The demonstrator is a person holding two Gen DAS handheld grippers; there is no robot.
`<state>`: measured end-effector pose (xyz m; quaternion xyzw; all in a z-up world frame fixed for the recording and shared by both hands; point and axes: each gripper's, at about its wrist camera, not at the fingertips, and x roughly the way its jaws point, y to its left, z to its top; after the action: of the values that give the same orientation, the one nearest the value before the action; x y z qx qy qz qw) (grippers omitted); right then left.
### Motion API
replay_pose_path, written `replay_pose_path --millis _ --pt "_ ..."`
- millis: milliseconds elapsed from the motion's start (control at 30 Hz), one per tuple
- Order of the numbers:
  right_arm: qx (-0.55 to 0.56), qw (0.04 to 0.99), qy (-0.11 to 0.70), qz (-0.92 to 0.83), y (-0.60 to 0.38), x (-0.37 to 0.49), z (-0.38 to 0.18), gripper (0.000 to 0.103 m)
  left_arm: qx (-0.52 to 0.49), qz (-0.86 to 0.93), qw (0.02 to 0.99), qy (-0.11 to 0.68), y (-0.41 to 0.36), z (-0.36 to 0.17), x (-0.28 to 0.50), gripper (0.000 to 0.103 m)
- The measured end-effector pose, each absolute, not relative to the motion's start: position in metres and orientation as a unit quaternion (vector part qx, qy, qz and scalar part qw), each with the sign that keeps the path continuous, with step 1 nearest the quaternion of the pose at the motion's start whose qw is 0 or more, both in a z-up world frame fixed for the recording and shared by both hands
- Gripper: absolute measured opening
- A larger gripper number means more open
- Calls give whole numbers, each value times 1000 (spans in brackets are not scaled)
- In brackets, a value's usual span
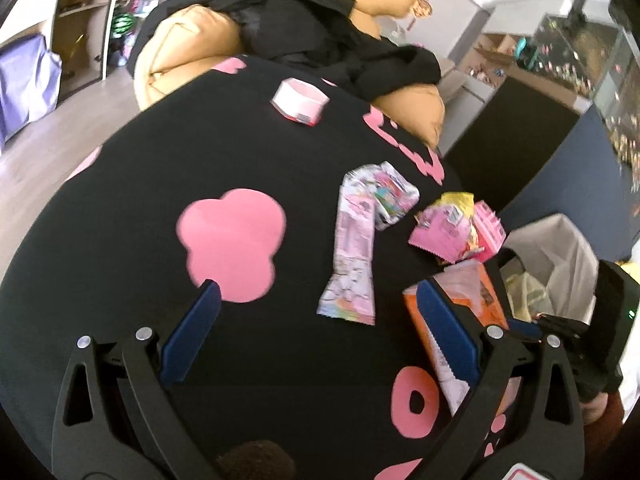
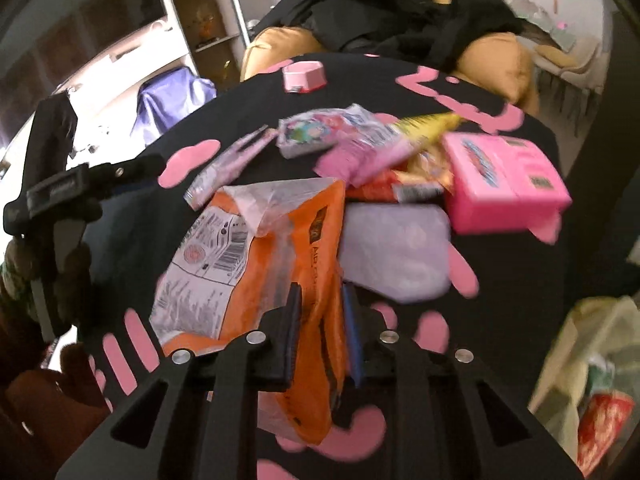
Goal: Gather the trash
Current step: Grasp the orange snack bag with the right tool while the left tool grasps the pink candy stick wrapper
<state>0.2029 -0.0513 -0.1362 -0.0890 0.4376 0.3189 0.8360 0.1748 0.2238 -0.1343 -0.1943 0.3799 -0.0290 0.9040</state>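
A round table under a black cloth with pink shapes carries the litter. In the right wrist view my right gripper is shut on a fold of an orange and white plastic bag, whose near edge runs between the blue pads. Beyond it lie a lilac pouch, a pink box and a heap of pink and yellow wrappers. My left gripper hangs open over the cloth with nothing in it, just short of a long pastel wrapper. The orange bag lies behind its right finger.
A small pink and white box sits at the table's far side. A bin with a pale liner stands off the right edge. Tan cushions draped with black cloth lie behind the table. Shelves line the left wall.
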Motion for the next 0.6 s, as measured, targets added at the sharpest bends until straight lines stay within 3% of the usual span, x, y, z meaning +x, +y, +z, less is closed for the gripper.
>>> replay_pose_path --millis 267,333,467,600 --pt "-40 859 418 293 -97 187 -136 22 -147 -26 901 407 196 -141 219 79" --pt "-38 864 411 290 -101 183 -136 37 -143 -21 895 421 192 -145 231 75" --pt "-17 866 397 303 -107 177 -136 49 -133 -7 894 428 187 -146 241 69" --pt "27 861 398 316 -112 178 -136 56 -131 5 892 432 189 -146 241 46"
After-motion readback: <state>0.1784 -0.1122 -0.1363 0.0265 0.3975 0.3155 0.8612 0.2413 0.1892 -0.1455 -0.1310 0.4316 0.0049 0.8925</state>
